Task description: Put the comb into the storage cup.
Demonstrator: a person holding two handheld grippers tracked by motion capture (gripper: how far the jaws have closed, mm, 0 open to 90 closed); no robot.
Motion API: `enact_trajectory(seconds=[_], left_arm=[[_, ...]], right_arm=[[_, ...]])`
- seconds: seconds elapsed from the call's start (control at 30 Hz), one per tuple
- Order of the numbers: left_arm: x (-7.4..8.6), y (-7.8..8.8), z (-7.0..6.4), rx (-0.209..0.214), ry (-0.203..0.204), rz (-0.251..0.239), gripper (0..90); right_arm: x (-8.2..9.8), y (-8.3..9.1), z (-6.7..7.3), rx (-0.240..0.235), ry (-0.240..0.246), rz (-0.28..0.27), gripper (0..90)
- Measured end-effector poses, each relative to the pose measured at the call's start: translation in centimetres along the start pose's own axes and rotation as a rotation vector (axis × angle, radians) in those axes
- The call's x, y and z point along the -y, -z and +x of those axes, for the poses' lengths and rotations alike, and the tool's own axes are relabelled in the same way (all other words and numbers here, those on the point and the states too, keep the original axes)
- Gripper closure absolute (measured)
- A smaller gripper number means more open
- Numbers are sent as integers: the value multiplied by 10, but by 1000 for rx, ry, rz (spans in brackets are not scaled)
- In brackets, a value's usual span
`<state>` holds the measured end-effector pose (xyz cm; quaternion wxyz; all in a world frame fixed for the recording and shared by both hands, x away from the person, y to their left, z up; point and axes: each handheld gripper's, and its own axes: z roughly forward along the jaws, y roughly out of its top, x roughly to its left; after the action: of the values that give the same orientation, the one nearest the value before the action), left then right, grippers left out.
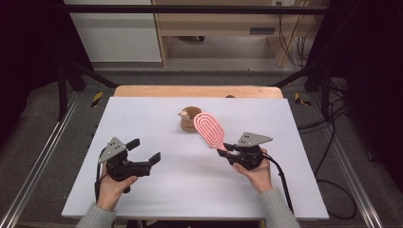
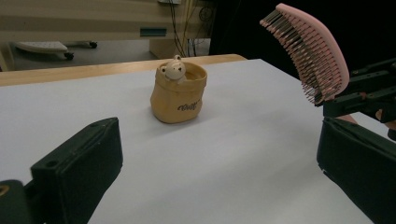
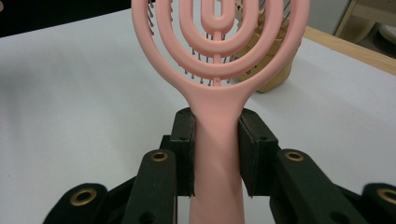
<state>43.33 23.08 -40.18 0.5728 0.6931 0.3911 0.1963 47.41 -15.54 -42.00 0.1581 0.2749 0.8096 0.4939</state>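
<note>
A pink hairbrush (image 1: 209,129) with a looped open head is held above the table by its handle, with my right gripper (image 1: 227,148) shut on it. In the right gripper view both pads clamp the brush handle (image 3: 217,140), and the brush head (image 3: 219,32) rises in front of the tan pot. In the left gripper view the bristles (image 2: 306,56) face down and left. A small tan pot (image 1: 189,118) with a bear figure (image 2: 173,70) in it stands on the table beyond the brush. My left gripper (image 1: 145,151) is open at the table's left, with nothing between its jaws.
The white table top (image 1: 190,190) has a wooden strip (image 1: 197,91) along its far edge. Metal rails run along both sides of the table. Cables lie on the floor at the right, and a wooden shelf unit (image 1: 223,23) stands behind.
</note>
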Motion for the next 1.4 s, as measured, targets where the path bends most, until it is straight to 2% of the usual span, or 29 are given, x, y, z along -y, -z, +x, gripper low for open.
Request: enact_trajectory(seconds=[0.87, 1.4], left_arm=[[-20, -31, -27, 59, -3, -25, 3], [-29, -45, -38, 83, -2, -31, 3]], right_arm=[[0, 0, 1, -7, -4, -25, 703], [0, 1, 1, -11, -10, -31, 703]])
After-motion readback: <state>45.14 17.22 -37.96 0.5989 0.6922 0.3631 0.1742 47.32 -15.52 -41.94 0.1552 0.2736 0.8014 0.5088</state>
